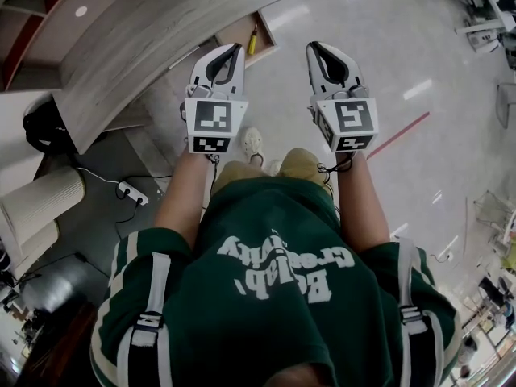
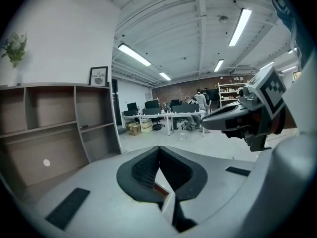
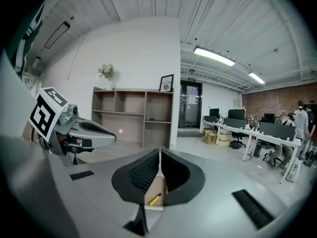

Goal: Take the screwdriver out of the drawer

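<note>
- Two grippers side by side: the left gripper point(image 1: 232, 51) and the right gripper point(image 1: 318, 49), each with jaws pressed together on nothing.
- One open drawer point(image 1: 236, 32) just beyond their tips.
- One screwdriver point(image 1: 252, 42) lies in the drawer, its long axis running away from the person, yellow handle nearer.

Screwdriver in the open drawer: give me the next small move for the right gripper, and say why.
Probably best: move the right gripper forward and down toward the drawer, opening its jaws on the way. Its jaws are together and empty, it hangs short of the drawer, and the yellow screwdriver lies inside, just under its jaws in the right gripper view.
</note>
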`<state>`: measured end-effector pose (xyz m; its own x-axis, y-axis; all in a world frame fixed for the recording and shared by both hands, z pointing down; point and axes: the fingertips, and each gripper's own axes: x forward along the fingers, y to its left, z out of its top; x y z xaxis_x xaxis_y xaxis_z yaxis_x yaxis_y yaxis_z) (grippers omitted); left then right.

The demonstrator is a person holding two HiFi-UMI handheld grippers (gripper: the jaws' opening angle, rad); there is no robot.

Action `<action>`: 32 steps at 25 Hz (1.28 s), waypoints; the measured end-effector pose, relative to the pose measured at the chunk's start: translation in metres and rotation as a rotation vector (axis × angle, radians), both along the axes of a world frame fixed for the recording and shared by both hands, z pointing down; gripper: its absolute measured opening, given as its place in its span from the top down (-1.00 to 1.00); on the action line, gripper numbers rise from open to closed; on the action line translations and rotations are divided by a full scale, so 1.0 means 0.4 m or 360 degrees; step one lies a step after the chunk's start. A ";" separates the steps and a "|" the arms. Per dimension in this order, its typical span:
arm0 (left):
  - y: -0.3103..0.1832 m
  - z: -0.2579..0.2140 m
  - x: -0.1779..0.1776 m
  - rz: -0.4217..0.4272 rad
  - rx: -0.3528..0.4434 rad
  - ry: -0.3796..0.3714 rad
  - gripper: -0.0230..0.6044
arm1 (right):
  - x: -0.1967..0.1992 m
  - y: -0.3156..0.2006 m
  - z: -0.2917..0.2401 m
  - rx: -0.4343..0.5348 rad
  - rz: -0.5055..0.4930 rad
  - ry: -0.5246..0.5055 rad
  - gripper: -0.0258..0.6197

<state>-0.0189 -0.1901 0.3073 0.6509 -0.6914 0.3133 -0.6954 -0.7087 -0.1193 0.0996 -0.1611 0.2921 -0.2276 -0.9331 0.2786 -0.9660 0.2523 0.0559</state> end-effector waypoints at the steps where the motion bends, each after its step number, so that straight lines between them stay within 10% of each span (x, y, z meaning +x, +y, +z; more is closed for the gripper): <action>1: -0.018 0.011 0.003 -0.0006 -0.0012 0.0000 0.87 | 0.004 -0.018 0.013 -0.0016 -0.0001 -0.0004 0.80; 32: -0.440 0.790 0.186 -0.0557 -0.0516 -0.0361 0.72 | 0.233 -0.516 0.606 -0.0332 -0.0314 -0.0152 0.80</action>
<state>0.0556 -0.3661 0.6232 0.2892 -0.6995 0.6535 -0.8793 -0.4640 -0.1077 0.1927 -0.3675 0.5345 -0.4331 -0.7932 0.4281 -0.8957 0.4319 -0.1058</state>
